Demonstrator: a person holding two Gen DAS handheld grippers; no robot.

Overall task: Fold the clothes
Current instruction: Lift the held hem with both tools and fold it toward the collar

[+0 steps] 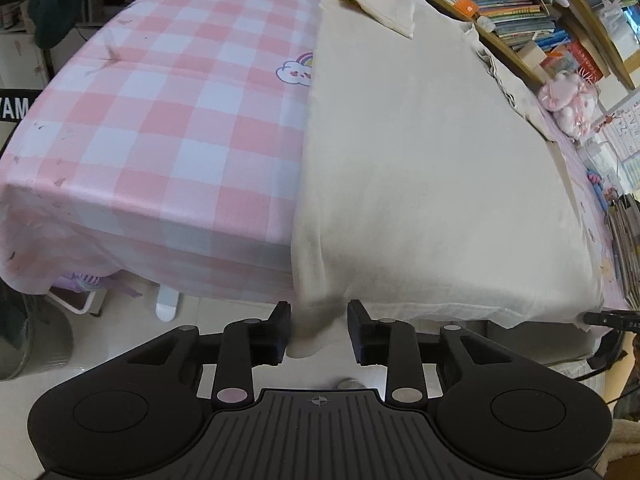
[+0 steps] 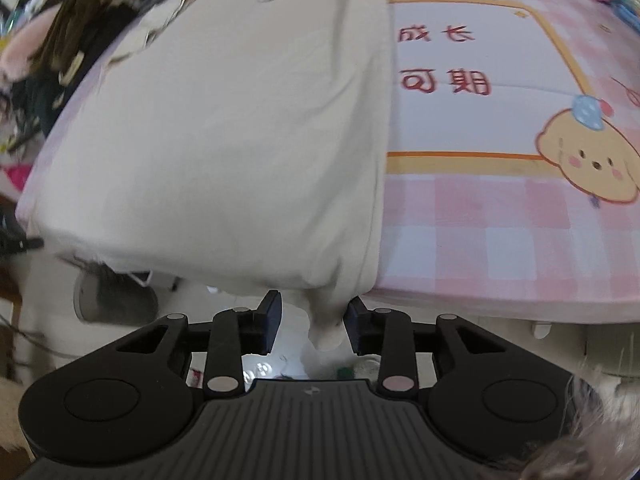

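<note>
Cream garment (image 1: 420, 184) on pink checked tablecloth (image 1: 168, 128), bookshelf (image 1: 520, 4) behind, both fingers wide around hem corners

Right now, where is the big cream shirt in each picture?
Left wrist view: the cream shirt fills the right half, lying on the pink checked tablecloth, with a corner hanging between the open left claw.
Right wrist view: the shirt fills the left and middle, with a corner hanging between the open right claw.
Shared landmark: the tablecloth, left of the shirt in the left view and right of it in the right view.
</note>
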